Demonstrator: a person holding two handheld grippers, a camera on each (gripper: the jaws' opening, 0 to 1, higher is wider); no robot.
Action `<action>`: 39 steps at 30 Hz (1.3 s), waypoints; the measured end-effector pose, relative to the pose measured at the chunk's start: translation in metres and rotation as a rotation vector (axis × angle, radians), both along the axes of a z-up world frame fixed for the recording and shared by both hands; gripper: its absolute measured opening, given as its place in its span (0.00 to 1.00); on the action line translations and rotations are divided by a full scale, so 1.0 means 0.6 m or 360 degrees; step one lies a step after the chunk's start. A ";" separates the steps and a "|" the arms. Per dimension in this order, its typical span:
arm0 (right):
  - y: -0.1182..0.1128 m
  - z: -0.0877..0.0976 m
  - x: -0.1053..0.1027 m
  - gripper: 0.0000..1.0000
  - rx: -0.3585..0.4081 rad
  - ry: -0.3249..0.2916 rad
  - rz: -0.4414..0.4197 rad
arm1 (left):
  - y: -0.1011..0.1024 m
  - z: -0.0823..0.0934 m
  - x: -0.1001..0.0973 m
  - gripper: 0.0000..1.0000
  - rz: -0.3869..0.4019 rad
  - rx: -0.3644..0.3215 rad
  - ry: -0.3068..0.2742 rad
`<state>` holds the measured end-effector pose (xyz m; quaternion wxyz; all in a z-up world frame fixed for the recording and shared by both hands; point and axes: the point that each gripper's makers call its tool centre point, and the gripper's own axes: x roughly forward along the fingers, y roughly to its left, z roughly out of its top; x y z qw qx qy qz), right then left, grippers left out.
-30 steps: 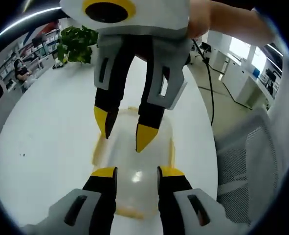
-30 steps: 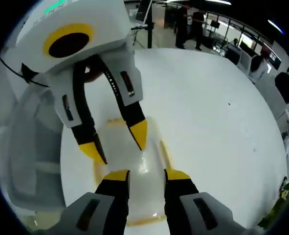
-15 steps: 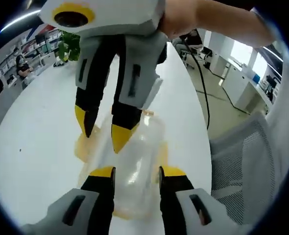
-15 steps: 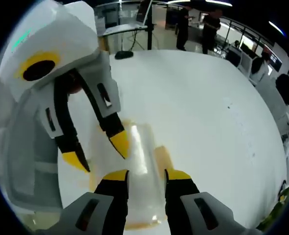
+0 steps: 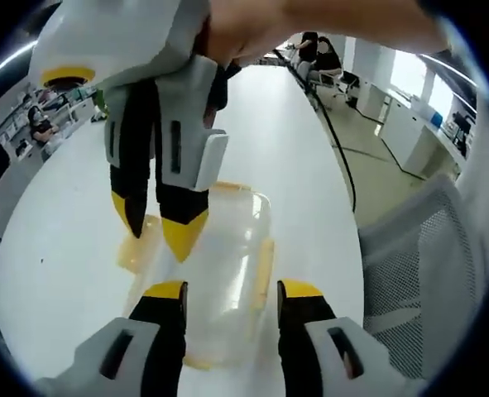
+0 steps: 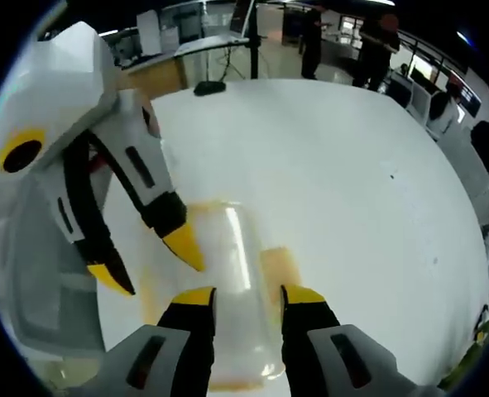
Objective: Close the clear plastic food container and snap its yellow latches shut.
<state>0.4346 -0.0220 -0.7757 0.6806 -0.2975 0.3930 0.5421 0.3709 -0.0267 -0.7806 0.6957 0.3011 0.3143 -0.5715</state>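
Straddling the near end of the container (image 5: 219, 273), the left gripper (image 5: 232, 291) has its fingers spread, the clear box lying lengthwise between them and running away across the white counter (image 5: 54, 273). A yellow latch (image 5: 263, 260) sticks out unsnapped along its right side, just ahead of the right finger. Farther along, the right gripper (image 5: 157, 227) hangs over the left edge, fingers spread; from its own view the container (image 6: 232, 281) likewise runs lengthwise between its tips, a latch (image 6: 279, 269) to the right.
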 end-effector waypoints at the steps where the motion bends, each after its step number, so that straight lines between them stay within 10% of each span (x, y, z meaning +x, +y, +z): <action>1: 0.000 0.000 0.001 0.29 0.0000 0.0000 0.0002 | 0.000 0.000 0.000 0.44 -0.0001 0.0002 -0.0007; 39: 0.011 -0.019 -0.001 0.27 -0.0264 0.0326 0.0277 | -0.006 -0.021 0.009 0.42 0.0047 0.0221 -0.0419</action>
